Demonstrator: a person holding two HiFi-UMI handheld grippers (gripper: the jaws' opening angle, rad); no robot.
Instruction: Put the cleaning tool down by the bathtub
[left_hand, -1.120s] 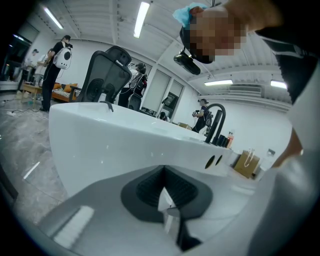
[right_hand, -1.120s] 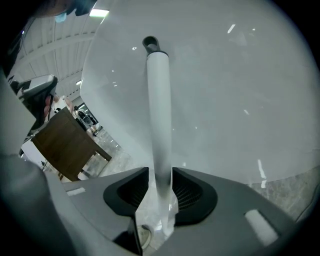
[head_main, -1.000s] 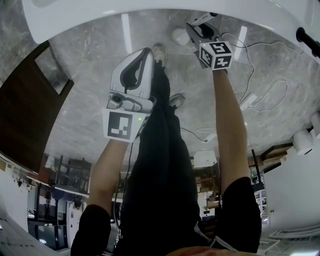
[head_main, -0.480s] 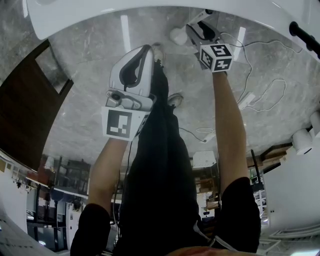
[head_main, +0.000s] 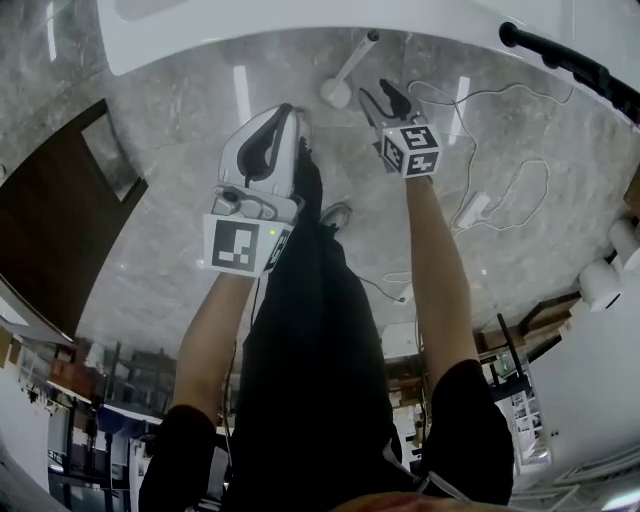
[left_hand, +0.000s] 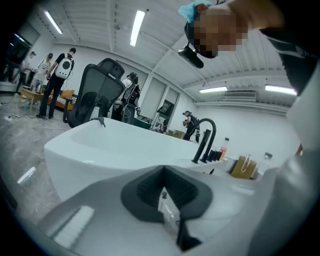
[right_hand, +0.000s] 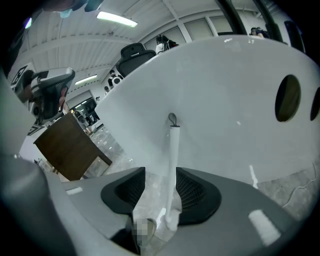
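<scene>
Head view, bathtub (head_main: 300, 25) cropped, cleaning tool (head_main: 350, 68) small

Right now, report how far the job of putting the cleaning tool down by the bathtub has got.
Done: the white long-handled cleaning tool stands head-down on the floor, leaning against the bathtub wall. In hand: nothing. The right gripper has just been opening its jaws, which stand apart, pads off the handle; the left gripper is shut and empty. Left: nothing visible beyond pulling clear.
</scene>
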